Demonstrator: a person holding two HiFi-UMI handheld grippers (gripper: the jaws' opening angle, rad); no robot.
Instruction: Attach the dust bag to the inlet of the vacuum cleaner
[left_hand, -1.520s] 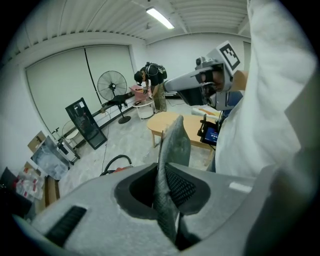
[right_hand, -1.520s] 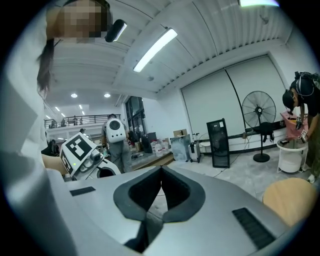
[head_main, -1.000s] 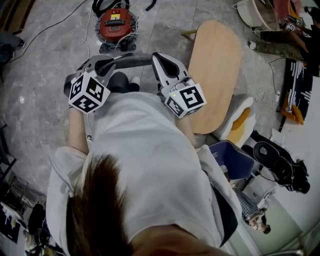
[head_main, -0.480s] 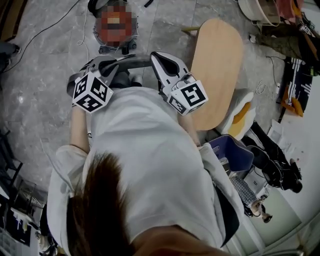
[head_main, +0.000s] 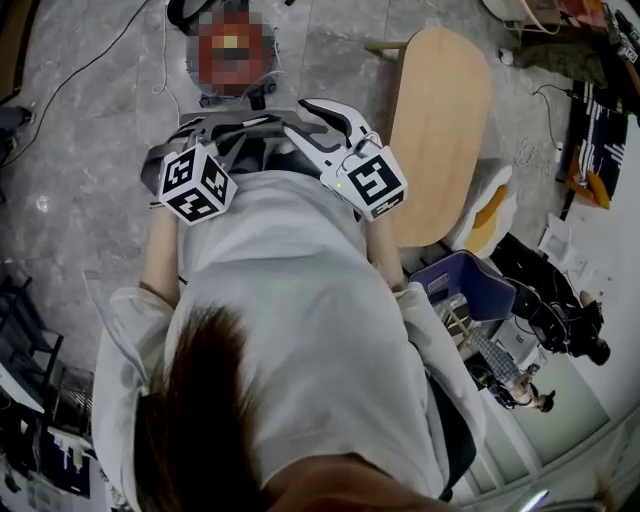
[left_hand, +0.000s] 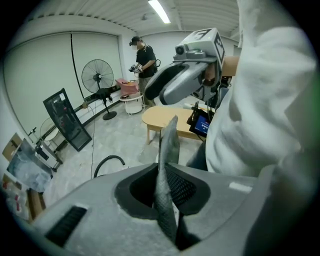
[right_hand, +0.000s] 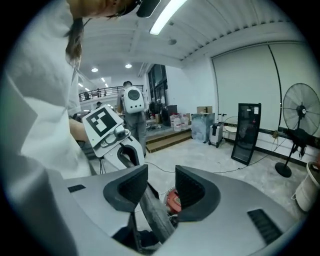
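Left gripper view: your left gripper (left_hand: 167, 186) has its jaws pinched on the dust bag (left_hand: 168, 145) to carry it; your right gripper (right_hand: 161, 191), jaws just opened, straddles it, probably to regrip.

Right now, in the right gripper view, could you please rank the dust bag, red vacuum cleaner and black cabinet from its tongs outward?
1. dust bag, between the just-opened tongs.
2. red vacuum cleaner, just beyond, through their gap.
3. black cabinet, far right.

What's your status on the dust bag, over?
Left gripper shut on dust bag. Right gripper jaws just opening, bag between them, unpinched. Vacuum cleaner on floor ahead, bag unattached. No obstacle seen.
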